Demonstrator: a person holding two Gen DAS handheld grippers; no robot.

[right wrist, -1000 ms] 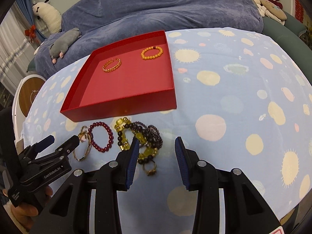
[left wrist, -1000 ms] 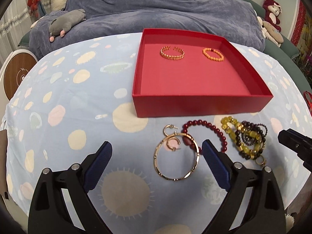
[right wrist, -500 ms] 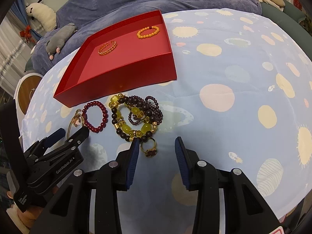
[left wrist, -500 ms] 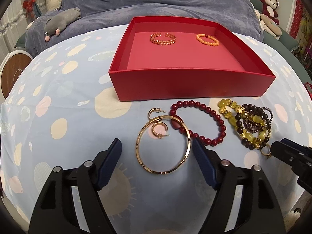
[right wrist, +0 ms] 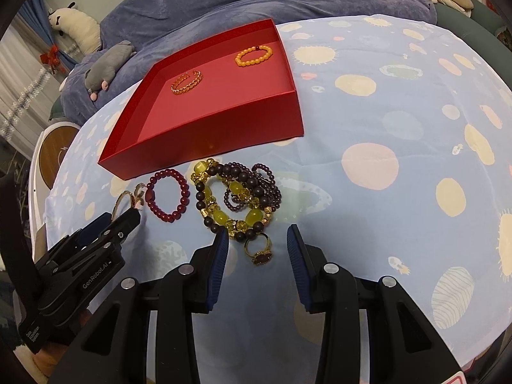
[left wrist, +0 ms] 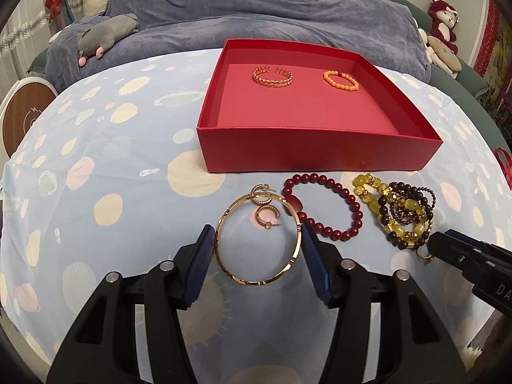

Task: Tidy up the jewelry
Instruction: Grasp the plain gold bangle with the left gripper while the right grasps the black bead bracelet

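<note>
We look down on a worktop draped in a pale blue spotted cloth (left wrist: 105, 147), where a shallow red box (left wrist: 316, 156) sits ahead of a scatter of jewelry. Inside the box, toward its far wall, lie a gold chain-link cuff (left wrist: 272, 76) and, well apart to its right, an orange beaded bracelet (left wrist: 340, 79).

Our left hand-held gripper (left wrist: 258, 240) is closing around a large gold bangle (left wrist: 259, 240) that lies flat on the cloth; the blue pads (left wrist: 204, 252) stand just outside the hoop on either side, and we cannot tell whether they are touching it. Two small gold hoop earrings (left wrist: 267, 217) lie at the bangle's far edge, one inside the ring and one across its rim. Just to the right rests a dark red beaded bracelet (left wrist: 323, 208), and beyond that a tangled heap of yellow and dark beaded bracelets (right wrist: 236, 198).

Our right hand-held gripper (right wrist: 257, 240) hangs over the near edge of that heap, fingers spread and pressing nothing, with a gold ring set with a dark red stone (right wrist: 260, 252) lying on the cloth between them.

A grey plush toy (left wrist: 107, 33) rests on the blue blanket (left wrist: 256, 0) behind.
</note>
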